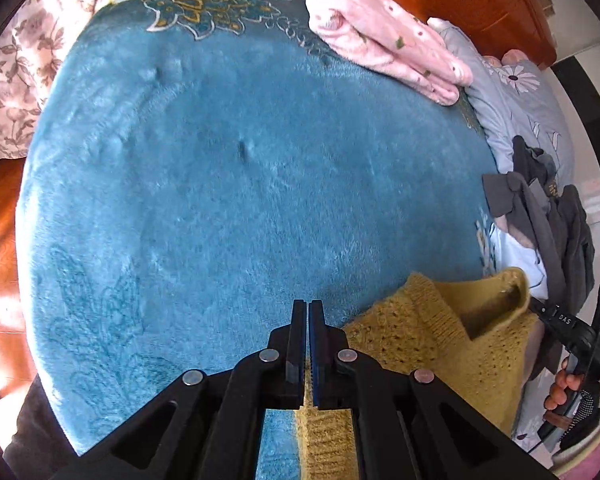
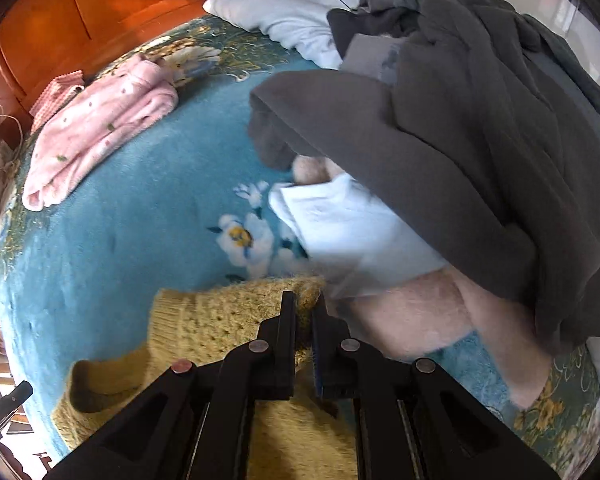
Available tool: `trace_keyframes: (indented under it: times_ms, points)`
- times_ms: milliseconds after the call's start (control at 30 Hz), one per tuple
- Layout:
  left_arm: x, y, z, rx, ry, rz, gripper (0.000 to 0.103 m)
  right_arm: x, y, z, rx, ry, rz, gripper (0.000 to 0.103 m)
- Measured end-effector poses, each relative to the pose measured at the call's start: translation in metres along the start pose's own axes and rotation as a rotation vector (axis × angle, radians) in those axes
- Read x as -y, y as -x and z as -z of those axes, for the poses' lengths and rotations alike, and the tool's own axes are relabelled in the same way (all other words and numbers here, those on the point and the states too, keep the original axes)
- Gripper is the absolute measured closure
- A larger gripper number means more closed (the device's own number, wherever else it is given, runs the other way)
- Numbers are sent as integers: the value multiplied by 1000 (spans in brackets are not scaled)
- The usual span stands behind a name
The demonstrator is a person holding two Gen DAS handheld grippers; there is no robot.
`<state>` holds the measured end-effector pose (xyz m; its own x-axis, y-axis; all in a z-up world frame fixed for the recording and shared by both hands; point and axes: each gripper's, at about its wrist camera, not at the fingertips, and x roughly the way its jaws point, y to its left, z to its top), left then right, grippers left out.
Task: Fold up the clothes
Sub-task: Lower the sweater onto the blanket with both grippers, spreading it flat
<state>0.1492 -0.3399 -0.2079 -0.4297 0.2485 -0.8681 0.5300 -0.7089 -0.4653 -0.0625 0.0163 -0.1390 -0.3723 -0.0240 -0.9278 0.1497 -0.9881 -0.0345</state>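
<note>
Yellow knit sweater [image 1: 440, 344] | both tools clamp its edge | blue blanket [image 1: 220, 200] bare leftward

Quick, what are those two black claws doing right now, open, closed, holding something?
Left gripper: closed on an edge of the mustard-yellow knitted sweater.
Right gripper: closed on the same sweater's knit.

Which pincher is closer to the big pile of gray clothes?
Right. The right gripper is shut on the yellow sweater, with the gray pile just ahead of it. The left gripper grips the sweater's other side, farther from the pile.
</note>
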Motion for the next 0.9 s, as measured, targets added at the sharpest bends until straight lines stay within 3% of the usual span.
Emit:
trace_keyframes:
  times_ms: [133, 300, 367, 400, 433, 467, 567, 667, 733, 900]
  points:
    - [10, -11, 8, 8, -69, -36, 100, 16, -10, 6, -72, 5, -2, 95]
    - [16, -13, 13, 27, -105, -64, 100, -7, 26, -5, 31, 140, 8, 85]
    - [18, -14, 15, 20, -108, -57, 100, -26, 39, -14, 76, 232, 17, 74]
    - [19, -15, 16, 12, -111, -48, 100, -37, 41, -18, 81, 284, 2, 63]
    - [20, -16, 17, 2, -116, -35, 99, -50, 39, -21, 69, 342, -32, 53]
    - [19, -17, 19, -9, -116, -21, 99, -64, 34, -23, 46, 402, -66, 50]
    - [16, -17, 20, -26, -101, 28, 99, -101, 2, -13, -84, 590, -96, 50]
    - [12, -18, 22, -36, -88, 75, 99, -118, -32, 1, -191, 759, -47, 50]
    - [11, -19, 23, -42, -84, 95, 99, -118, -47, 3, -222, 791, -25, 50]
    - [1, -21, 24, -75, -22, 193, 99, -113, -60, -5, -249, 727, -50, 50]
